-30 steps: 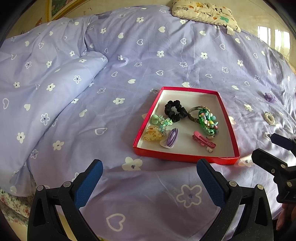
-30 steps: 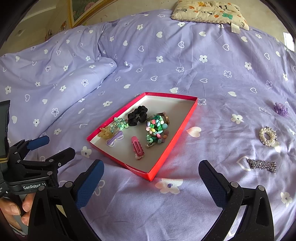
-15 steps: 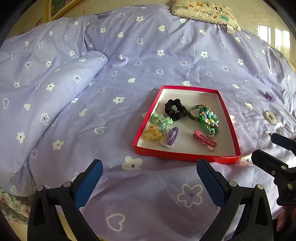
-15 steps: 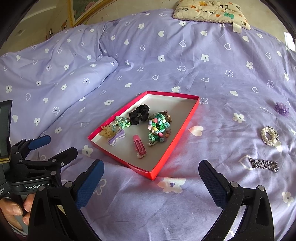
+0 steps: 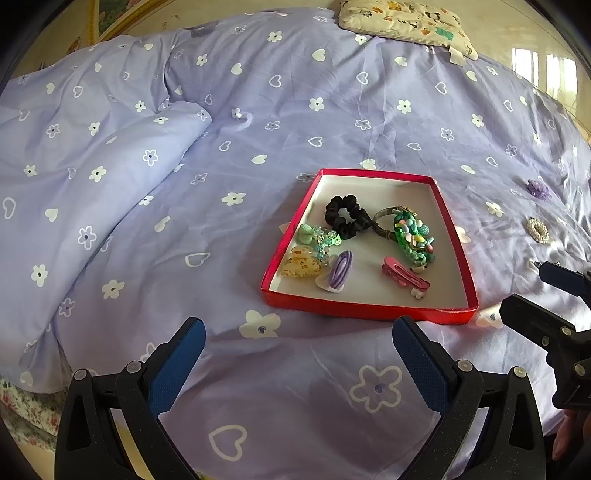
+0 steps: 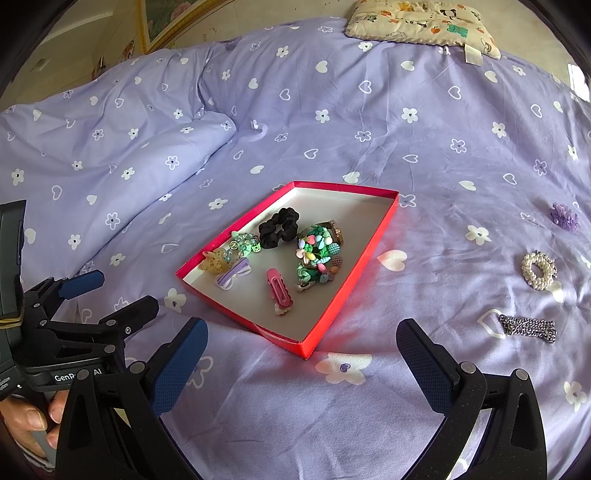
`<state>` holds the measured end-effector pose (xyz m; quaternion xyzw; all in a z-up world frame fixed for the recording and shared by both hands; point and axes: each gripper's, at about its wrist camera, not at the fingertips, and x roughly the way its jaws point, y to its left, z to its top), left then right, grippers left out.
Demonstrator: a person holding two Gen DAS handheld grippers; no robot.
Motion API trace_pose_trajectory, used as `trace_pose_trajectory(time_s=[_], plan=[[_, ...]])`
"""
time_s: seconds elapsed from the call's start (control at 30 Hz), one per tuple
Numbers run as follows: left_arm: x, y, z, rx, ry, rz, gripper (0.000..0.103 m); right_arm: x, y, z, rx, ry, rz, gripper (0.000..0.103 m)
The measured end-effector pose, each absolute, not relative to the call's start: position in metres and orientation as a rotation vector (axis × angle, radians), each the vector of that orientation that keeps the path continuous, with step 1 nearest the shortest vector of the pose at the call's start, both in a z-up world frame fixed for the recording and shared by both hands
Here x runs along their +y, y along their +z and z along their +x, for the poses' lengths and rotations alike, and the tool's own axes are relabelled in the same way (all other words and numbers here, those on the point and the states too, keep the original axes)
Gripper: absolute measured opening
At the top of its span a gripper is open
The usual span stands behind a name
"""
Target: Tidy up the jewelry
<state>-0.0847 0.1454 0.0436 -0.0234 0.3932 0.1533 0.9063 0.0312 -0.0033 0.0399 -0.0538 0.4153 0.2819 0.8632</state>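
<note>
A red-walled tray (image 5: 369, 312) (image 6: 351, 280) lies on the purple bedspread and holds a black scrunchie (image 5: 345, 216) (image 6: 277, 227), a green beaded piece (image 5: 412, 236) (image 6: 316, 254), a pink clip (image 5: 404, 277) (image 6: 279, 290) and other hair pieces. On the cover to its right lie a pearl ring (image 6: 537, 271), a silver chain piece (image 6: 528, 328) and a purple flower (image 6: 564, 217). My left gripper (image 5: 295, 362) hangs open near the tray's front edge, holding nothing. My right gripper (image 6: 301, 363) is open too, short of the tray's near corner.
A folded hump of quilt (image 5: 92, 177) rises at the left. A patterned pillow (image 6: 421, 22) lies at the far end. The bed's edge with a floral sheet (image 5: 26, 406) shows at lower left. A hand (image 6: 33, 421) grips the left tool's handle.
Both views have drifted slightly; the tray sits a little lower and nearer in the right wrist view. Both grippers stay open, and the pieces have not moved.
</note>
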Motion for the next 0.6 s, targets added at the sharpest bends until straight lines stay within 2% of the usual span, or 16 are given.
trace_pose_trajectory(time_s=[0.6], plan=[[0.1441, 0.0417, -0.0830, 0.816, 0.315, -0.049, 0.102, -0.0039, 0.0395, 0.0321, 0.872, 0.591, -0.113, 0.103]])
